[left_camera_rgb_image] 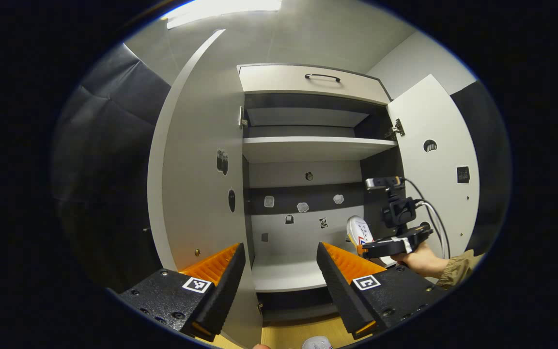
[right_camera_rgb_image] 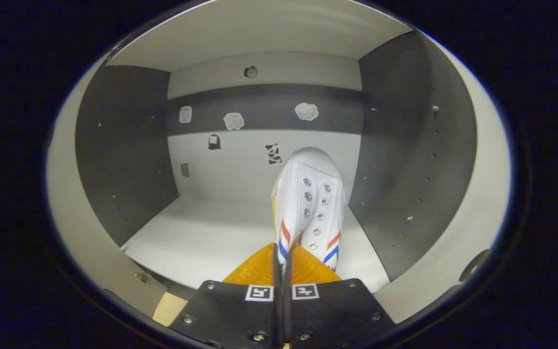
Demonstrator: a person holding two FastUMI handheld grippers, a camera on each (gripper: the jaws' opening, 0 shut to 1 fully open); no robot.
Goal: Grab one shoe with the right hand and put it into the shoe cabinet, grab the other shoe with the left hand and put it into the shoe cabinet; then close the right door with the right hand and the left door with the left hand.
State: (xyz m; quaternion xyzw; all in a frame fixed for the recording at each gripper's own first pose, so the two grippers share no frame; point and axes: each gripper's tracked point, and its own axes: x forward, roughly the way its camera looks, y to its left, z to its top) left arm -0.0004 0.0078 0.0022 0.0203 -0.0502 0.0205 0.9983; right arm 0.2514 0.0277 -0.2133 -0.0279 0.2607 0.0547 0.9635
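White shoe (right_camera_rgb_image: 310,203) hangs toe-forward inside the shoe cabinet (right_camera_rgb_image: 124,160), over the lower shelf (right_camera_rgb_image: 201,237) by the right wall; heel hidden behind the right gripper (right_camera_rgb_image: 281,259), jaws pinched nearly together on its collar. Left gripper (left_camera_rgb_image: 281,271) spread wide, empty, facing the open cabinet. Second shoe (left_camera_rgb_image: 317,343) cut off at the frame bottom on the floor.

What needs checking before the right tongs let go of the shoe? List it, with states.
1. Right tongs shut on the white shoe: ok.
2. Shoe inside the cabinet, over the lower shelf: ok.
3. Sole resting on that shelf: cannot tell.
4. Shelf bare under and beside the shoe: ok.
5. Left tongs open, outside the cabinet: ok.
6. Left door and right door open: ok.
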